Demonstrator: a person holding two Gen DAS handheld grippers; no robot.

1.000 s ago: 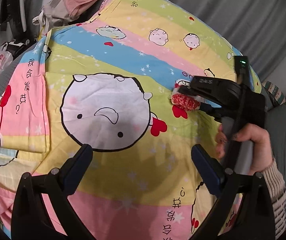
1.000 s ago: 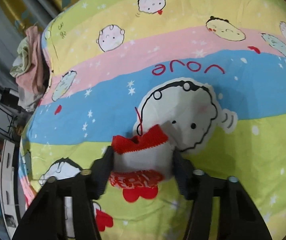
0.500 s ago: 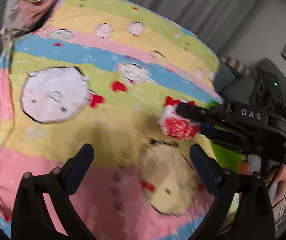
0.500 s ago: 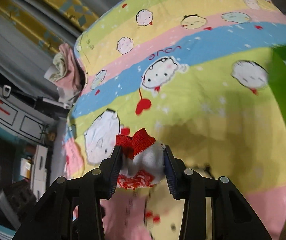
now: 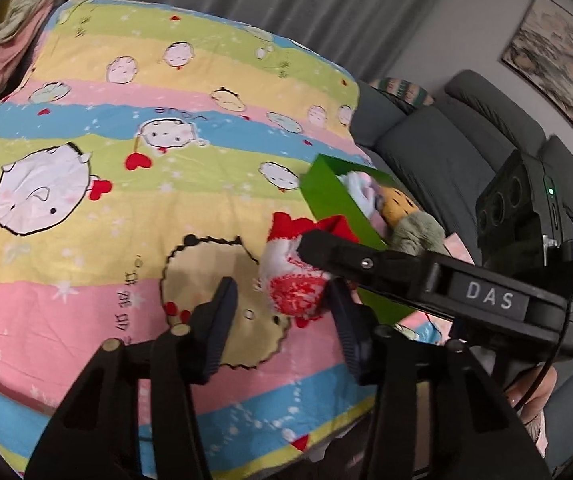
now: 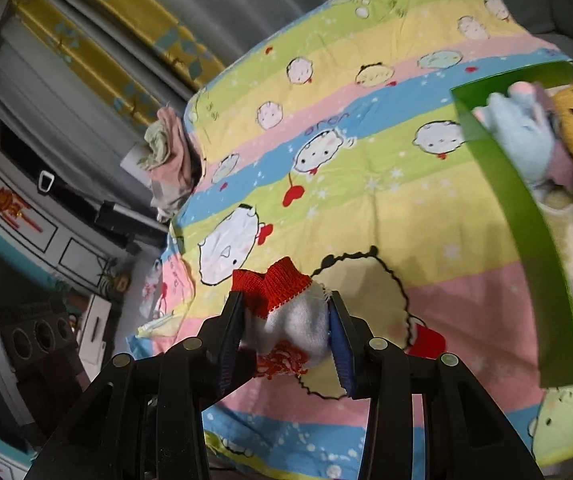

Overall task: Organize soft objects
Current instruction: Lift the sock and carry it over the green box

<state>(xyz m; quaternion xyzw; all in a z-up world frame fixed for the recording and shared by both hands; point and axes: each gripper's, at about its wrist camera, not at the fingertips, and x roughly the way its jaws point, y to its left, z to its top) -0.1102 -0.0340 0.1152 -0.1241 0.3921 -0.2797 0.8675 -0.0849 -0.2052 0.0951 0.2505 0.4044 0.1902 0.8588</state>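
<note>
My right jaws are pinched on the rolled red-and-white sock (image 6: 286,320), both pads pressed into its white middle with the red cuff sticking up between them; right gripper (image 6: 288,330) holds it clear above the bed. My left gripper (image 5: 282,312) has just been closing: a second ago its jaws stood wide over bare quilt, and now they stand much narrower with nothing between them that I can confirm. In the left wrist view the sock (image 5: 294,272) shows past the left pads, held by the other tool, so I read the left jaws as part-open and empty.

The bigger change is the scene. The green box (image 6: 526,216) has come into both views, sitting on the cartoon quilt (image 6: 366,184) at the bed's edge near the grey sofa (image 5: 438,148), already holding a pale blue plush (image 6: 518,140) and other soft things. The sock is now near the box but not yet over it, so I judge the carry is nearly done and the drop comes next.
</note>
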